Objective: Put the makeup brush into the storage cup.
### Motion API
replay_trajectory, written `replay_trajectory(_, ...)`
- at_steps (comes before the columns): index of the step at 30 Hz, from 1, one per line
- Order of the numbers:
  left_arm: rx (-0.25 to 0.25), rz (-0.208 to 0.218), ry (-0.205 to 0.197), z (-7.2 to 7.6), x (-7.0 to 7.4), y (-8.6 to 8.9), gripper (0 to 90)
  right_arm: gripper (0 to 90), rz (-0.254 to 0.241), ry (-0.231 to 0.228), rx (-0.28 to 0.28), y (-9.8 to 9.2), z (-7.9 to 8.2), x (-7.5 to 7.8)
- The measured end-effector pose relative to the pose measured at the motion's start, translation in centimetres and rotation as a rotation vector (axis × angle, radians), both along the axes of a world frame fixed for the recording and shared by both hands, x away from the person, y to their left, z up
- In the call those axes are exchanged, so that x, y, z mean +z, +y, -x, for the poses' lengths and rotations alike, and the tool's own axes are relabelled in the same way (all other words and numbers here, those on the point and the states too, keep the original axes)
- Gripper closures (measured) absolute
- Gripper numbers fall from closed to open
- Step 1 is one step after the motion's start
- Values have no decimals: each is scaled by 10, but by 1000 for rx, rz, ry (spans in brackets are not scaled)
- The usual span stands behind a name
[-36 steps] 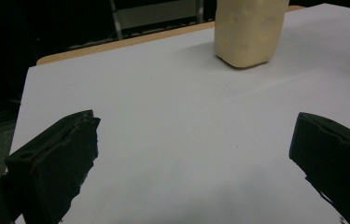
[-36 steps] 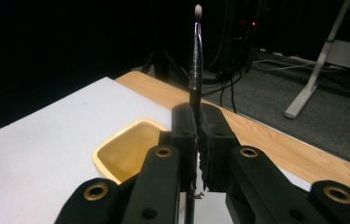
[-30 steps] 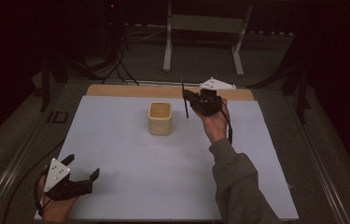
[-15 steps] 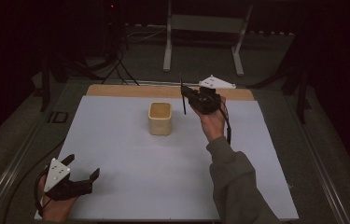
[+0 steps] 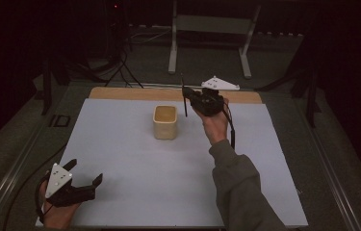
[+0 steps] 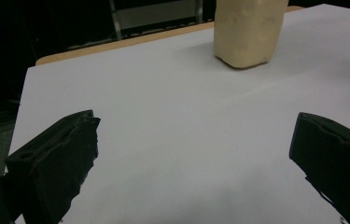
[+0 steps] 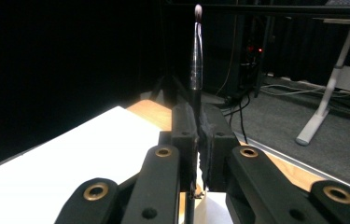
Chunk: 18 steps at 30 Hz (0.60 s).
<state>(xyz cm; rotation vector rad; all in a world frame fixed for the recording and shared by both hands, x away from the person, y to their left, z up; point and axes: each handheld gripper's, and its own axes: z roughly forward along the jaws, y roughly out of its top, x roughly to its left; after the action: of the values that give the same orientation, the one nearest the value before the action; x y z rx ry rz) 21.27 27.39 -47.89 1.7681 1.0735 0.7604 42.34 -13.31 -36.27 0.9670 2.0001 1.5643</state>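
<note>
Your right gripper [image 5: 186, 96] is up over the far side of the table [image 5: 120, 144], just right of the cup [image 5: 165, 122], and its jaws are clamped tight on a thin dark brush [image 5: 184, 96]. In the high view the brush stands close to upright, its lower end hanging beside the cup's right rim, not inside it. From the right gripper view you can see the brush [image 7: 196, 60] pinched between the two black pads, the shaft rising straight above them to a small tufted tip, with a short end poking out below the grip.

The cup is a pale, squarish, open-topped one, standing upright on the white sheet [image 5: 264, 159] near the middle of the table's far half. From the left gripper view it [image 6: 248, 30] sits well ahead of you, up and to the right.

Your left gripper [image 5: 84, 177] is low at the near left corner, jaws spread wide with nothing between them, just bare white sheet [image 6: 186, 140] showing in the gap. It is well apart from the cup and from your right hand [image 5: 215, 126].
</note>
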Motion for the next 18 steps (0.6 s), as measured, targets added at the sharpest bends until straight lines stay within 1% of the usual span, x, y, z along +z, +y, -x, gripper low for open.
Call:
replay_trajectory(8,-3,-3,1,0,0,0,20,851,-28,12,10,6,-3,-2)
replay_trajectory(18,-4,-4,1,0,0,0,20,851,-46,16,16,12,-6,-4)
